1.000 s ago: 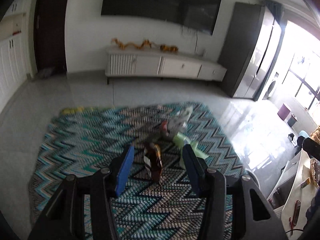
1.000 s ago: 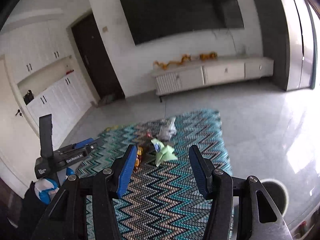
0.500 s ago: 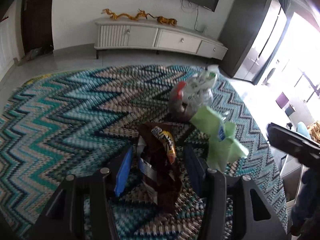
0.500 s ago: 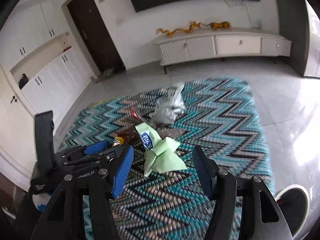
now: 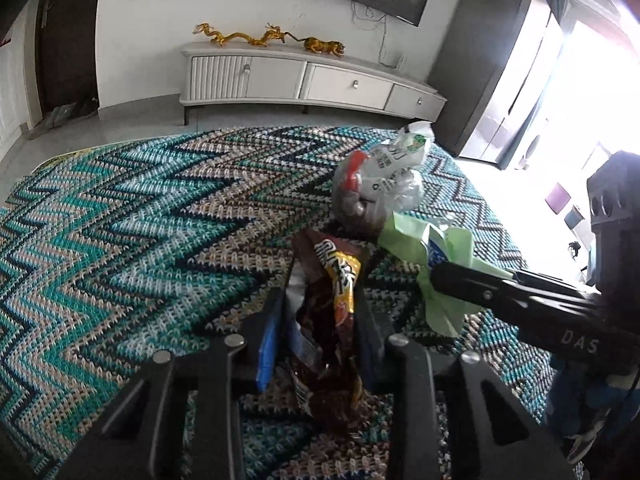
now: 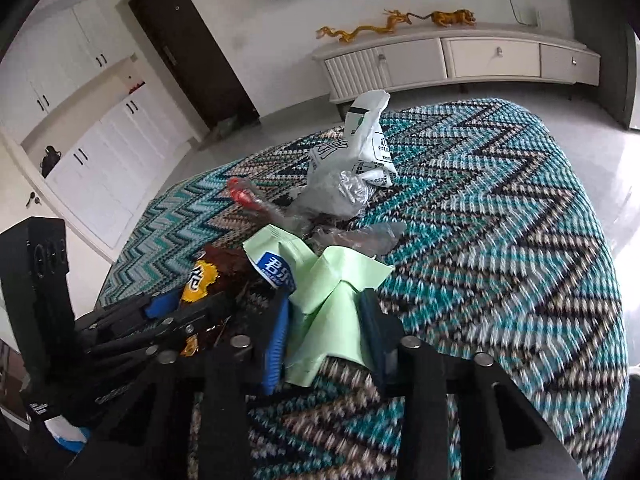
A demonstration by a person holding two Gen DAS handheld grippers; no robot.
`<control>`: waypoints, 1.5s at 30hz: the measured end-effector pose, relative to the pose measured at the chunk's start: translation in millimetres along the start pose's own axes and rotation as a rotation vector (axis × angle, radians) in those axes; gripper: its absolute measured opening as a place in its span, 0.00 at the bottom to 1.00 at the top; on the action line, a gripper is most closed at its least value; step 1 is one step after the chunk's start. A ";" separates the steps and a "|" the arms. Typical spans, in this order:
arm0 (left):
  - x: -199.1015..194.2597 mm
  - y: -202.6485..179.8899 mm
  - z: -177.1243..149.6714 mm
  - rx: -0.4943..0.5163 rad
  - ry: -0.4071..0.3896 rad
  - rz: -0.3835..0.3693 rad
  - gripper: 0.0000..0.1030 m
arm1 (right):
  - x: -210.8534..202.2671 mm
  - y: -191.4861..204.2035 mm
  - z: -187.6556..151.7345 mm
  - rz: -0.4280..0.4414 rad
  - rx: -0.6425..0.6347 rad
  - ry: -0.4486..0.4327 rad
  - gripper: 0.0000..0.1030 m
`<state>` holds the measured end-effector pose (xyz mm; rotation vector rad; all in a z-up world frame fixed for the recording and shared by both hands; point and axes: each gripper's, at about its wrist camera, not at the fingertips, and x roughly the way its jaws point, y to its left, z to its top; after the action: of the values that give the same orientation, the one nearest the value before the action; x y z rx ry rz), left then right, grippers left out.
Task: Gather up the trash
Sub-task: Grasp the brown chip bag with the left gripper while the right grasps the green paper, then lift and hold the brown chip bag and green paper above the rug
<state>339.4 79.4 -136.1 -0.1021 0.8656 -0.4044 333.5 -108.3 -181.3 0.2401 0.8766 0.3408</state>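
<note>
Rug (image 5: 120, 216): one, zigzag-patterned in teal, beige and black; lies on pale floor tile; serves as landmark for all entries below.
TV cabinet (image 5: 304, 80): one, white, low, against the wall beyond the far edge of the rug; three golden figurines on top.
Clear plastic bag (image 6: 352, 160): one, crumpled, with white printed panel and a red part; on the rug, farthest of the trash pieces from both grippers.
Green packet (image 6: 332, 300): one, pale green with blue label; on the rug, just in front of the clear plastic bag.
Brown snack wrapper (image 5: 328, 312): one, brown with yellow lettering; on the rug, just beside the green packet.
Left gripper (image 5: 320, 328): jaws just closed inward, pads clamped on the brown snack wrapper, low over the rug.
Right gripper (image 6: 326, 326): jaws just closed inward, pads clamped on the green packet, low over the rug, just beside the left gripper.
Trash count: three pieces, all clustered together on the rug.
</note>
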 end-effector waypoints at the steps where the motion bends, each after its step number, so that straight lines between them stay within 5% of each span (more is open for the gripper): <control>1: -1.4 -0.9 -0.6 0.004 -0.001 0.000 0.28 | -7.7 1.9 -3.7 0.002 -0.002 -0.004 0.25; 26: -123.0 -71.3 -23.4 0.078 -0.109 -0.008 0.27 | -172.2 16.9 -73.5 -0.023 -0.009 -0.141 0.24; 45: -143.5 -94.1 -61.2 0.084 -0.091 -0.002 0.26 | -196.3 17.5 -113.1 -0.073 -0.027 -0.131 0.24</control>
<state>181.5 52.8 -49.1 -0.0434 0.7577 -0.4343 125.5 -160.7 -106.4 0.2025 0.7488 0.2658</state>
